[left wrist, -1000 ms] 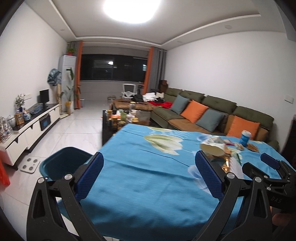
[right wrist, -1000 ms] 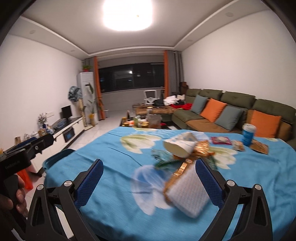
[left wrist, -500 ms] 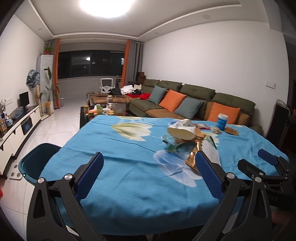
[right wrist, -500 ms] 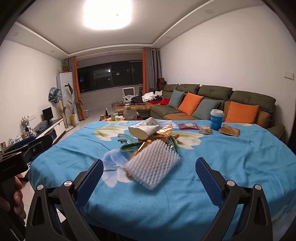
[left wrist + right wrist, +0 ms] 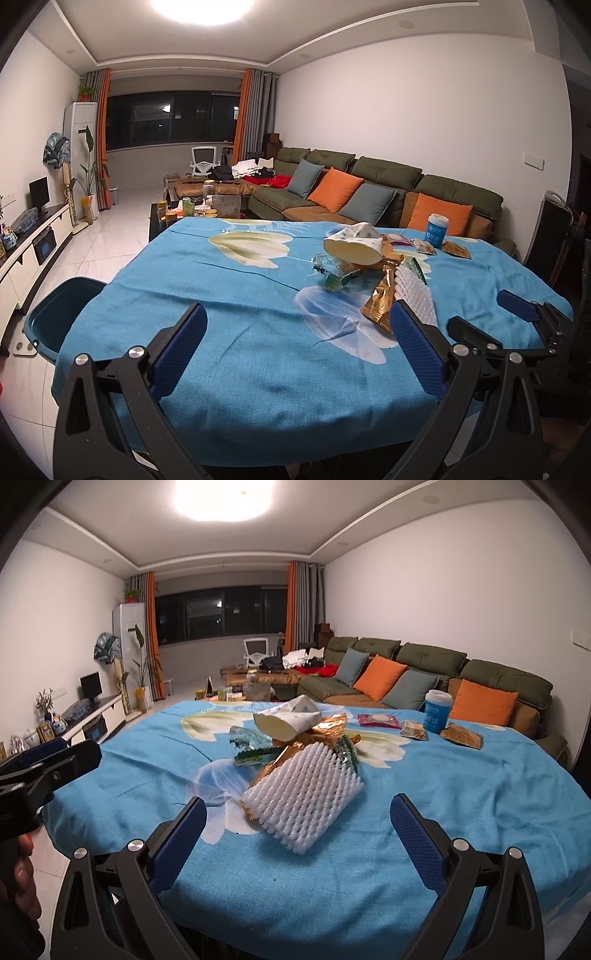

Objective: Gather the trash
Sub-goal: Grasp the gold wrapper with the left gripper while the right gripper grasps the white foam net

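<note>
A pile of trash lies mid-table on the blue cloth: a tipped paper cup [image 5: 352, 245] [image 5: 286, 722], a gold wrapper [image 5: 382, 299] [image 5: 325, 725], a green wrapper [image 5: 336, 280] [image 5: 255, 749] and a white foam net [image 5: 413, 295] [image 5: 303, 797]. My right gripper [image 5: 297, 845] is open, just short of the foam net, with nothing between its fingers. My left gripper [image 5: 299, 350] is open and empty over the table's near edge, left of the pile. A teal bin [image 5: 55, 317] stands on the floor by the table's left corner.
A blue cup [image 5: 437, 710] and several snack packets [image 5: 413, 730] sit at the far right of the table [image 5: 461, 812]. Behind it are a green sofa [image 5: 436, 664] and a cluttered coffee table [image 5: 207, 192]; a TV cabinet [image 5: 33, 243] lines the left wall. A hand [image 5: 22, 878] holds the left gripper.
The left view has swung right, from the bin side toward the trash pile. The right view has steadied with the foam net centred between its fingers. Both grippers stayed open.
</note>
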### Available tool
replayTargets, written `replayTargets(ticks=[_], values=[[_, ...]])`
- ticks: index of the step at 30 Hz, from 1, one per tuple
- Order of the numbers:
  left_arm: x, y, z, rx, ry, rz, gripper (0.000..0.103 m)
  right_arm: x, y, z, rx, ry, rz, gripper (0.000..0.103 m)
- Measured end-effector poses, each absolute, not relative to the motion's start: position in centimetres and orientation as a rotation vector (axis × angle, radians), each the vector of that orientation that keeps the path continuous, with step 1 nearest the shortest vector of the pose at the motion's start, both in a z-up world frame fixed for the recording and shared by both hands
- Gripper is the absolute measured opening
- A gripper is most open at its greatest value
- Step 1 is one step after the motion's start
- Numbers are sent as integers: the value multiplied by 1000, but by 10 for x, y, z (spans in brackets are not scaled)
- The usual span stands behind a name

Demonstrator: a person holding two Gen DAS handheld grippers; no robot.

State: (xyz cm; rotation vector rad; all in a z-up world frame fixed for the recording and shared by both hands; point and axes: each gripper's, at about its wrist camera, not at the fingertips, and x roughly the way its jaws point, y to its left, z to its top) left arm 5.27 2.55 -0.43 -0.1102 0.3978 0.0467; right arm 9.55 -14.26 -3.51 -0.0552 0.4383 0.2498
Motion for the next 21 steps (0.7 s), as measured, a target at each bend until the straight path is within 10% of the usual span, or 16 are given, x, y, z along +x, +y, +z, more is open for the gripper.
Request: replayTargets(ticks=[14,21], values=[[86,38,-18,-136,447,51,97,151,-125,-54,-59,572,246,95],[103,42,-25,-147,475,46,97,169,-122,-65,-54,647,248,78]])
